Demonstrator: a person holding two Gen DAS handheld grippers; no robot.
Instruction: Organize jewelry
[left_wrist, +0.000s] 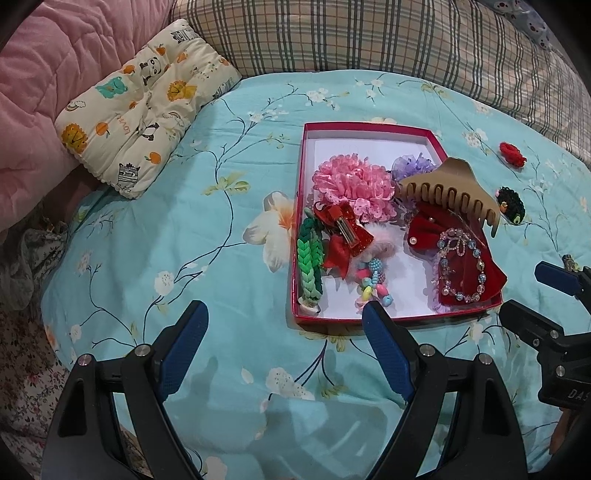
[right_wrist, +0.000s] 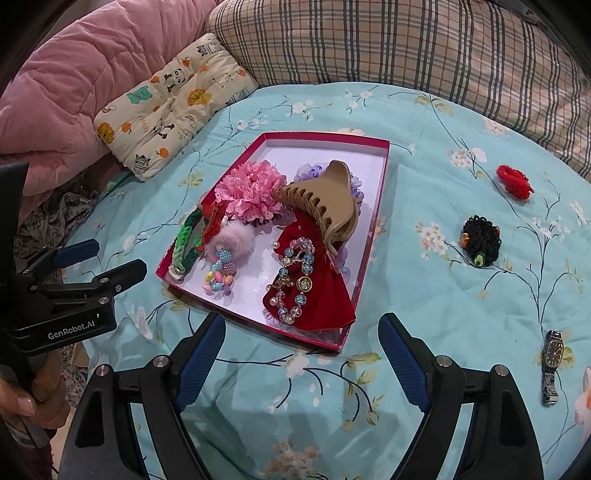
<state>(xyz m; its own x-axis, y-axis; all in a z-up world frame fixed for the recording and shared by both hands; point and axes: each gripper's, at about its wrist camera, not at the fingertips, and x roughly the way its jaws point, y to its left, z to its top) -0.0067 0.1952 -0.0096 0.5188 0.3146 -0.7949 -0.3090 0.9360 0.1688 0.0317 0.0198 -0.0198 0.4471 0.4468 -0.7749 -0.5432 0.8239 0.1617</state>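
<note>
A shallow red box (left_wrist: 300, 206) (right_wrist: 373, 236) lies on the bed and holds a pink ruffled scrunchie (left_wrist: 352, 182) (right_wrist: 249, 190), a tan claw clip (left_wrist: 448, 192) (right_wrist: 321, 203), a red velvet bow (left_wrist: 458, 258) (right_wrist: 317, 295) with a bead bracelet (right_wrist: 297, 273), a green braided band (left_wrist: 309, 258) and a bead charm (right_wrist: 219, 277). Outside it lie a red hair tie (left_wrist: 512, 154) (right_wrist: 514, 182), a black hair tie (left_wrist: 511, 208) (right_wrist: 481, 240) and a wristwatch (right_wrist: 552, 365). My left gripper (left_wrist: 284, 314) (right_wrist: 105, 256) is open and empty before the box. My right gripper (right_wrist: 303, 328) (left_wrist: 532, 291) is open and empty at its near corner.
The box sits on a blue floral quilt (left_wrist: 184, 240) (right_wrist: 424, 166). A cartoon-print cushion (left_wrist: 144, 107) (right_wrist: 166, 103), a pink duvet (left_wrist: 48, 70) and a plaid pillow (right_wrist: 406, 40) lie along the far side. The bed's left edge drops to floral fabric (left_wrist: 22, 350).
</note>
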